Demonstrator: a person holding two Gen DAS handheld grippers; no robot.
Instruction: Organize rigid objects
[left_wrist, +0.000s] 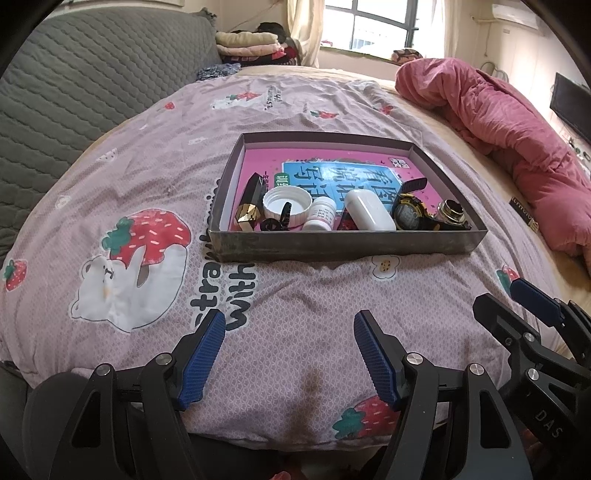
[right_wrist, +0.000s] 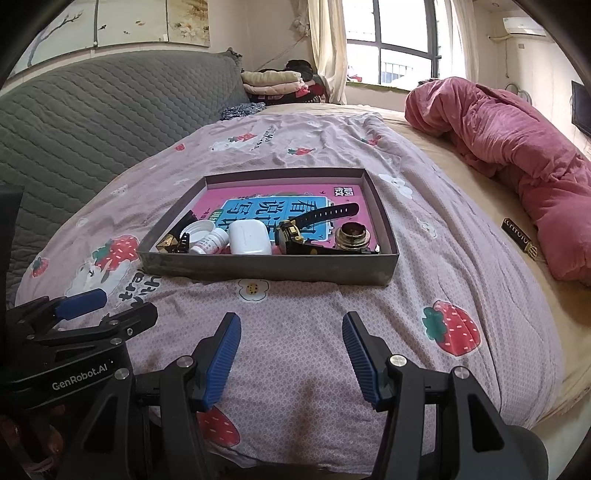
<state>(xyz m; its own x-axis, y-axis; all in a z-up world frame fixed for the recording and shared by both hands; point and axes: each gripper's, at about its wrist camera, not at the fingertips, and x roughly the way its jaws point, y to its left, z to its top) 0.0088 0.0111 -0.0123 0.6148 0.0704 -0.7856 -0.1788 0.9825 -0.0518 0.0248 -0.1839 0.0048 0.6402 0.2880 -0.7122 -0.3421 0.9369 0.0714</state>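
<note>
A shallow grey box (left_wrist: 347, 245) (right_wrist: 266, 267) lies on the bed with a pink book as its floor. Along its near wall lie a gold-and-black lipstick (left_wrist: 248, 212), a white cap (left_wrist: 287, 205), a small white pill bottle (left_wrist: 322, 215) (right_wrist: 212, 240), a white earbud case (left_wrist: 369, 210) (right_wrist: 249, 236), a black-and-yellow watch (left_wrist: 408, 212) (right_wrist: 295, 230) and a gold-rimmed round lid (left_wrist: 451, 213) (right_wrist: 352, 234). My left gripper (left_wrist: 290, 354) is open and empty, short of the box. My right gripper (right_wrist: 291, 356) is open and empty beside it, also short of the box.
The bed carries a strawberry-print sheet (left_wrist: 147, 236). A rumpled red quilt (left_wrist: 517, 147) (right_wrist: 517, 158) lies along the right. A small black-and-gold item (right_wrist: 519, 236) lies on the beige sheet near it. A grey quilted headboard (right_wrist: 92, 122) stands at the left, with folded clothes (right_wrist: 273, 83) behind.
</note>
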